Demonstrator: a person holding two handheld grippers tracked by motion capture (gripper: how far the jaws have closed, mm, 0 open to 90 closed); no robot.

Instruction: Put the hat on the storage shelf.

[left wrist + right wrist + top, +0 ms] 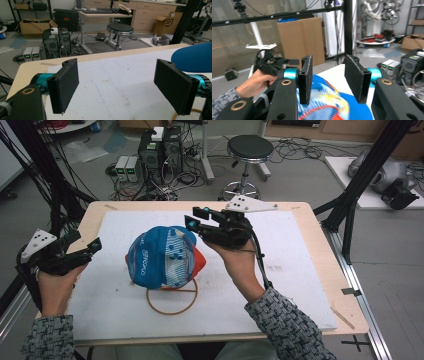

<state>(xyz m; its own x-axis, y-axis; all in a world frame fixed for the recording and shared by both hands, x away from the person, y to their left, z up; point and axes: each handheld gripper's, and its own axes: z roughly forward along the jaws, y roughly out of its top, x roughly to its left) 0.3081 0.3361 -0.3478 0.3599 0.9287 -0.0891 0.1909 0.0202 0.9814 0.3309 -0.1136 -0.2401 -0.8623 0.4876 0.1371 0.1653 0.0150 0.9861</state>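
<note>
White mat [280,285]: cap [162,257] just left of right tongs [197,218], seemingly untouched.

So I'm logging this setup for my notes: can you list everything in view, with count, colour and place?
Cap: one, blue with white and orange, middle of the white board.
Ring: one, tan, on the board, partly under the cap.
Board: one, white, covering the table.
Table: one, pale wood, bearing it all.
Stool: one, black seat, on the floor beyond the table.
Computer towers: two, black, on the floor beyond the table.
Left tool: black, left of the cap, open, empty.
Right tool: black, over the cap's right side, open, empty.
</note>
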